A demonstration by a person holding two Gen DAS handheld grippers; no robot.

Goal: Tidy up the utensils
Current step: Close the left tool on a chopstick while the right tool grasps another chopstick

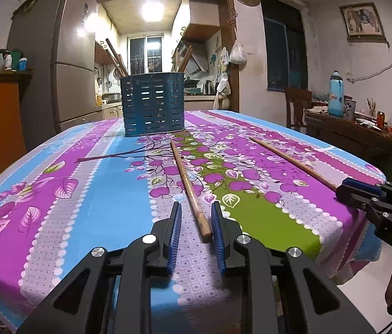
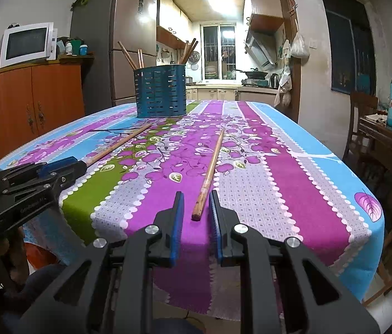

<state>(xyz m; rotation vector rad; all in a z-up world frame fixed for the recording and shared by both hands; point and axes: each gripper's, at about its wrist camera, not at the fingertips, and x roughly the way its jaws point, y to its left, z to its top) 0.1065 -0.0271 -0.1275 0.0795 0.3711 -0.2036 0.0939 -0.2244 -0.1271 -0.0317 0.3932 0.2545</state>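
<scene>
Lying on the floral purple tablecloth [image 1: 106, 172], each brown wooden chopstick [image 1: 189, 183] is straddled, ungripped, by a black gripper [image 1: 196, 208]; the blue slotted holder [image 1: 153, 103] stands at twelve o'clock.

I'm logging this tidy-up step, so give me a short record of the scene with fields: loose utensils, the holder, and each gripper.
loose utensils: left chopstick and right chopstick, lying apart on the tablecloth
holder: blue slotted holder, upright at the table's far end, with several sticks standing in it
left gripper: open, astride the near end of the left chopstick, not clamped
right gripper: open, astride the near end of the right chopstick, with gaps on both sides
lifted: nothing yet
</scene>
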